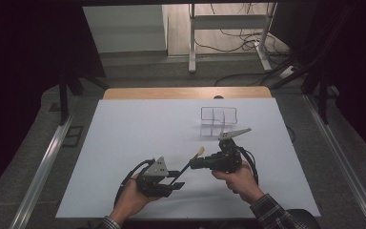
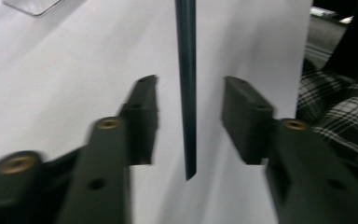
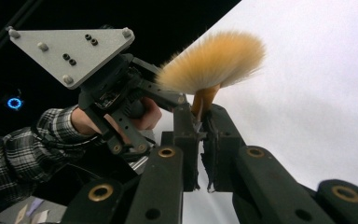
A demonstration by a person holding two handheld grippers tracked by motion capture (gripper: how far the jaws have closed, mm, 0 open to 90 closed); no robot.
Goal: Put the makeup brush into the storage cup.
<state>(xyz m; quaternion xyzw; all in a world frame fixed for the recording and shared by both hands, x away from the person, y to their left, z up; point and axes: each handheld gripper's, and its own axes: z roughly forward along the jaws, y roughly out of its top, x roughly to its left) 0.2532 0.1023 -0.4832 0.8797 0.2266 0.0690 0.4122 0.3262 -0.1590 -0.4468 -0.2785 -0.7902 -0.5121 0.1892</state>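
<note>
A brush with a thin black handle and orange bristles (image 1: 190,165) is held slanted above the white table. My right gripper (image 1: 194,163) is shut on it just below the bristles; in the right gripper view the fluffy head (image 3: 214,60) fans out above the pinched jaws (image 3: 200,112). My left gripper (image 1: 181,178) is open around the handle's lower end. In the left gripper view the handle (image 2: 186,93) hangs between the two pads (image 2: 142,116) with a gap on each side. The left gripper's grey plate (image 3: 72,49) and the hand behind it appear in the right gripper view.
A clear plastic divided box (image 1: 218,121) stands on the white table sheet (image 1: 133,138) beyond the right gripper; its corner (image 2: 32,5) shows in the left gripper view. The table's wooden far edge (image 1: 186,93) lies behind it. A plaid sleeve (image 2: 335,116) is at the right.
</note>
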